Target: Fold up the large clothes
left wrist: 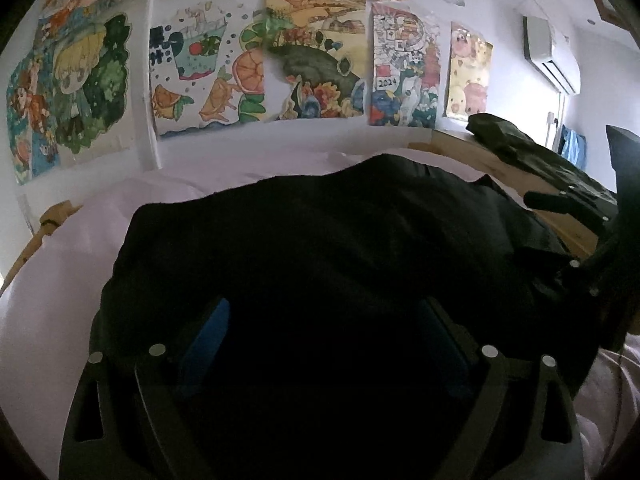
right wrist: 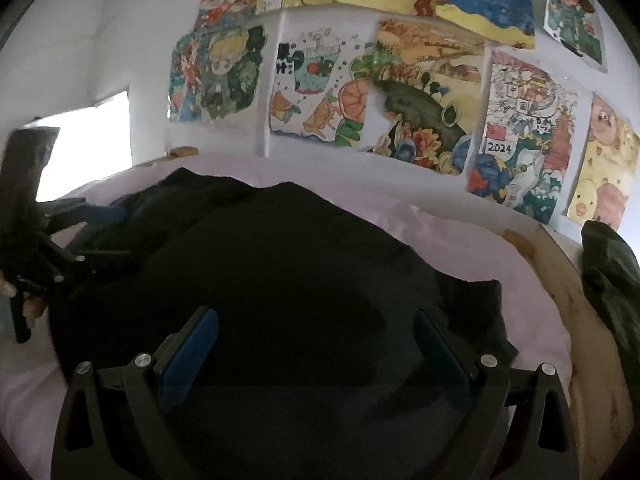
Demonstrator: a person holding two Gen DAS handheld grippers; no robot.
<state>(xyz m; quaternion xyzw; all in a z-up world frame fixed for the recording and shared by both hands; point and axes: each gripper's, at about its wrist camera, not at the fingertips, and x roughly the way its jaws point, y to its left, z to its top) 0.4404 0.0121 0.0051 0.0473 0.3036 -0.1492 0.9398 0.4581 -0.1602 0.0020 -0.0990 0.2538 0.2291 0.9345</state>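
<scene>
A large black garment (left wrist: 328,232) lies bunched on a pale pink bed sheet (left wrist: 60,264); it also fills the middle of the right wrist view (right wrist: 288,264). My left gripper (left wrist: 326,320) is open, its blue pads (left wrist: 208,332) spread wide just over the garment's near edge. My right gripper (right wrist: 316,336) is open too, blue pads (right wrist: 192,352) wide apart above the cloth. Neither holds anything. The right gripper shows at the right edge of the left wrist view (left wrist: 576,248); the left gripper shows at the left edge of the right wrist view (right wrist: 44,248).
A wall of children's paintings (left wrist: 304,56) stands behind the bed. A second dark garment (left wrist: 532,156) lies on the wooden bed frame (left wrist: 472,148) at the right, also in the right wrist view (right wrist: 612,280). An air conditioner (left wrist: 552,52) hangs at upper right.
</scene>
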